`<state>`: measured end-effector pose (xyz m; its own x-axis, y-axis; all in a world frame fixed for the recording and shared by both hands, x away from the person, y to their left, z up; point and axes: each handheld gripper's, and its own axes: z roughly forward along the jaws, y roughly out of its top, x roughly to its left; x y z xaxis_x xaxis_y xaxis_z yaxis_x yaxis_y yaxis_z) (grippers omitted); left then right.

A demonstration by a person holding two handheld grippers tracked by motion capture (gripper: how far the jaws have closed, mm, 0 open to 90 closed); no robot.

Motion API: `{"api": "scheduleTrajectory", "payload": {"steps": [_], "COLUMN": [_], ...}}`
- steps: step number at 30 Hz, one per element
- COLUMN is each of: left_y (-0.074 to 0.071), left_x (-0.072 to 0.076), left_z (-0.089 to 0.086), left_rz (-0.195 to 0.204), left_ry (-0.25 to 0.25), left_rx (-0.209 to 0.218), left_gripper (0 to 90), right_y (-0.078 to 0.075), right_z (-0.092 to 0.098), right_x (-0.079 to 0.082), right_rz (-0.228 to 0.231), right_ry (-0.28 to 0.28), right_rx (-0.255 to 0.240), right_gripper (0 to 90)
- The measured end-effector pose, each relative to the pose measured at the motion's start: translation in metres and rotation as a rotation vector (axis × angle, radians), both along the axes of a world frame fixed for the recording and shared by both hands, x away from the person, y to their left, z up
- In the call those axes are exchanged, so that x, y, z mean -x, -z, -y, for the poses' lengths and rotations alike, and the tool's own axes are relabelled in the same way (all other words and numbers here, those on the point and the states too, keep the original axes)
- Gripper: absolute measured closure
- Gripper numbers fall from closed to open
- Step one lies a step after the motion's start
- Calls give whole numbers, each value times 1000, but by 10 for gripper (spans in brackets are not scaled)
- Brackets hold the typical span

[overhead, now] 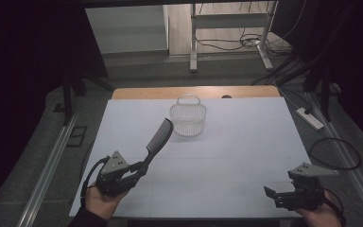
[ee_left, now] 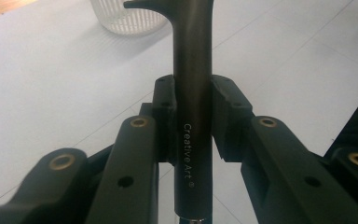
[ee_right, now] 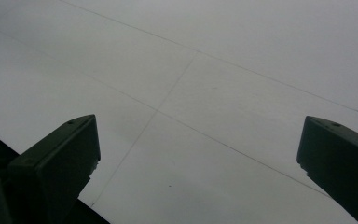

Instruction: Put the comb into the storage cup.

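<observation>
A black comb [overhead: 158,137] with a long handle is held up above the white table [overhead: 246,156], its toothed head pointing toward a white wire basket [overhead: 188,117] at the far middle. My left gripper [overhead: 139,169] is shut on the comb's handle [ee_left: 192,121], which bears the words "Creative Art". The basket's [ee_left: 126,18] lower part appears beyond the handle in the left gripper view. My right gripper [overhead: 270,194] hovers at the near right corner, jaws wide apart over bare table [ee_right: 205,93], with nothing between them.
A wooden strip [overhead: 137,92] runs along the table's far edge. On the floor to the right lie a power strip [overhead: 310,118] and a looped cable [overhead: 335,153]. A white metal frame [overhead: 229,28] stands behind the table.
</observation>
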<state>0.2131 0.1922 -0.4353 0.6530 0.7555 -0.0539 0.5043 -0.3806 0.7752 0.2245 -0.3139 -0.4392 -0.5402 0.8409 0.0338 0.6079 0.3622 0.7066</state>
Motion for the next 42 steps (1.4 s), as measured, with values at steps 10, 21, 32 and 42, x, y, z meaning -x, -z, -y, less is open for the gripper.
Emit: {"api": "scheduleTrajectory", "payload": {"steps": [10,21,32,42], "left_y": [2,4,5,6], "left_x": [-5,-7,-11,-14], "left_z": [0,6,11,16], "left_rz": [-15,-15,-23,-28], "left_ry": [19,37,61,76], "left_rx": [20,1,7,13], "left_gripper": [724,724,724,724], "right_y": [-7,-17,-23,-27], "right_z": [-6,-16,-26,-35], "right_x": [-1,-9,-19,-27], "right_rz": [50,83,30,44], "right_ry": [-38,-90,-140,-168], "right_rx": [-45,-87,-132,-155], "right_gripper": [0,0,0,0]}}
